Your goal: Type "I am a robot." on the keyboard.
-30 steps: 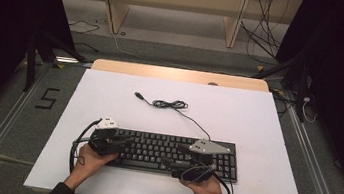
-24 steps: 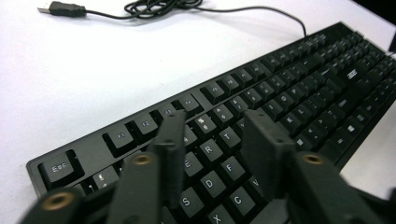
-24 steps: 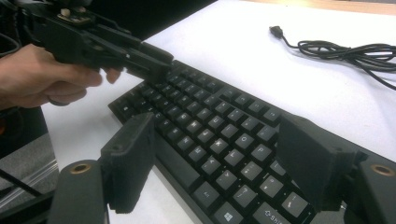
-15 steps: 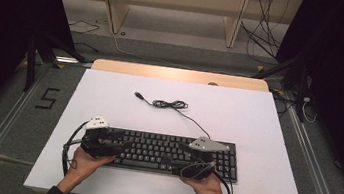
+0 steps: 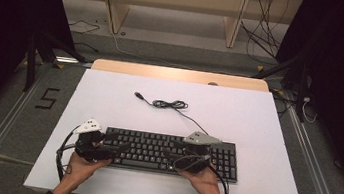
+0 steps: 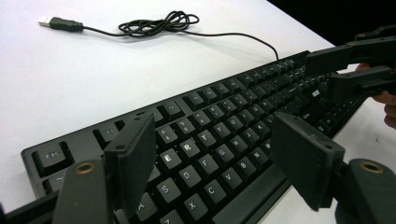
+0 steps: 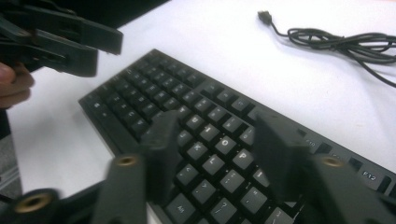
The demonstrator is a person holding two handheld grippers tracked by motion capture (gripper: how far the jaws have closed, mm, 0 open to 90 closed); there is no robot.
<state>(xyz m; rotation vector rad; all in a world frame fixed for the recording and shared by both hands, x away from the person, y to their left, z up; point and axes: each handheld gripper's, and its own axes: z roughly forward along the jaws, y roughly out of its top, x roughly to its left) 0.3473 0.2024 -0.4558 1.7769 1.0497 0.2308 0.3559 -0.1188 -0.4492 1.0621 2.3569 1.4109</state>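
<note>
You are holding your left gripper [image 5: 120,146] wide over the flat black plastic keyboard [image 5: 172,153], which is lying at the table's six o'clock. Your right gripper [image 5: 167,153] has just been closing, jaws half apart over the keys, holding nothing.

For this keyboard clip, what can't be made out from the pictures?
- High view: keyboard key legends too small to read, and its ends are covered by the left gripper and right gripper.
- Right gripper view: its own jaws are motion-blurred.
- Left gripper view: the bottom edge cuts off the keyboard's near rows.
- Cable: its knot is too tangled to trace.
</note>
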